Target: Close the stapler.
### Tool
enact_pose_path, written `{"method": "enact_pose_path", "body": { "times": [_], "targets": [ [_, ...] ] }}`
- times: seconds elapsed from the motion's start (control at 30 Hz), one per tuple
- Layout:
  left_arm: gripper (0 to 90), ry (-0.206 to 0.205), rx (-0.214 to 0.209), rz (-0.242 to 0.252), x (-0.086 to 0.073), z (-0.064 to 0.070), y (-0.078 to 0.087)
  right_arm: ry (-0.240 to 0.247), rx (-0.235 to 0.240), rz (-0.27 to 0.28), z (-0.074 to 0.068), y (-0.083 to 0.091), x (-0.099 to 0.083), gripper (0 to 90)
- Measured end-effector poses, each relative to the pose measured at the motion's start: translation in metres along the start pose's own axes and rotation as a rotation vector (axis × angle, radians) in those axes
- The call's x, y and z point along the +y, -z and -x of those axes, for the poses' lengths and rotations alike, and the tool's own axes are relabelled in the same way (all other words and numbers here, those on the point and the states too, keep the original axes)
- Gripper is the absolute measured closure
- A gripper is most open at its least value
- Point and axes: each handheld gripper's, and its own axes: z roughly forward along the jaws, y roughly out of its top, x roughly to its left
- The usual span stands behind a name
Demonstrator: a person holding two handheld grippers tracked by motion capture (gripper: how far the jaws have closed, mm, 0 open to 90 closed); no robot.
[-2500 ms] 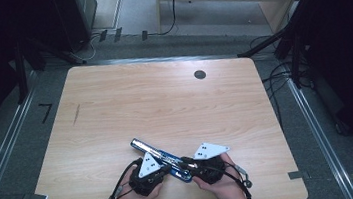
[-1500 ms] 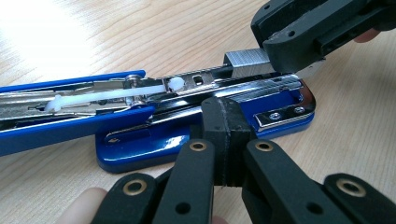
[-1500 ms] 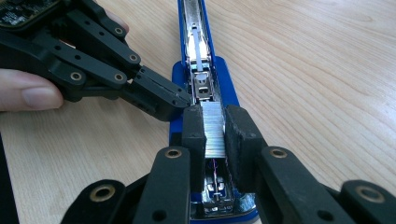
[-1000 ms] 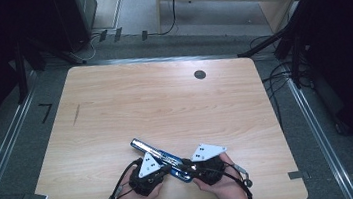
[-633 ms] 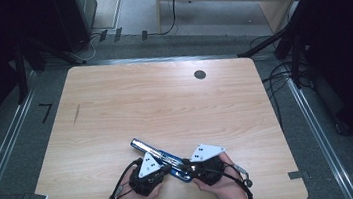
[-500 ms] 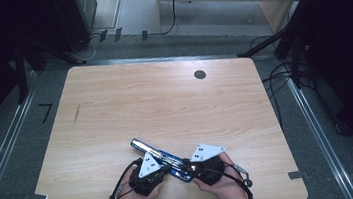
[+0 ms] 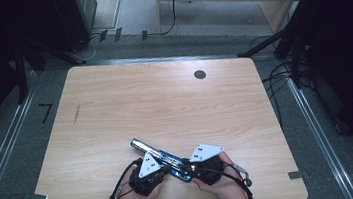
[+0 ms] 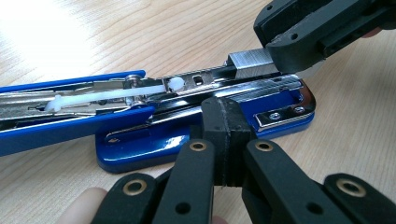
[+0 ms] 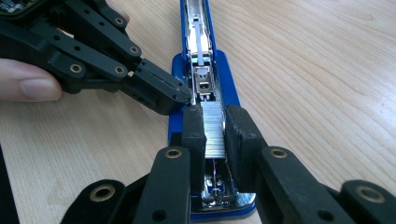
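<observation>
Lab — bare table (image 7: 164, 101), floor cables (image 7: 282, 75)

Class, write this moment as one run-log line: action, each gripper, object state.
action: loading staples | right gripper: shut on staple strip over magazine | left gripper: shut, pressing stapler rail | stapler: lid open, flat on table

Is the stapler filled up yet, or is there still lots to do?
Partly. The blue stapler already lies open on the table. The right claw is shut on a strip of staples, lowering it into the metal channel, while the left claw presses shut against the stapler's side. Left: seat the strip, let go, close the top.
</observation>
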Motion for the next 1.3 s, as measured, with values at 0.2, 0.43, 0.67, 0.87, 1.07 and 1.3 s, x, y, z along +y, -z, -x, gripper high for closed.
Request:
{"method": "enact_pose_path", "body": {
  "times": [0.2, 0.43, 0.67, 0.87, 1.07, 1.3],
  "targets": [
    [90.0, 0.001, 0.0, 0.0, 0.0, 0.0, 0.0, 0.013, 0.003, -0.004, -0.0001, -0.0004, 0.0007, 80.1],
    [90.0, 0.001, 0.0, 0.0, 0.0, 0.0, 0.0, 0.01, 0.004, -0.004, 0.0017, -0.0014, 0.0005, 80.1],
    [90.0, 0.001, -0.001, 0.0, 0.0, -0.0001, 0.0, 0.012, 0.012, -0.005, 0.0007, -0.0013, 0.0013, 80.1],
    [90.0, 0.0, -0.001, 0.0, 0.0, -0.0001, 0.0, 0.015, 0.01, -0.01, 0.0011, -0.0023, 0.0011, 80.1],
    [90.0, 0.0, 0.0, 0.0, 0.0, 0.0, 0.0, 0.01, 0.017, -0.008, 0.002, -0.002, 0.0007, 80.1],
    [90.0, 0.0, 0.0, 0.0, 0.0, 0.0, 0.0, 0.009, 0.03, -0.01, 0.0038, -0.0021, 0.0003, 80.0]
  ]
}}
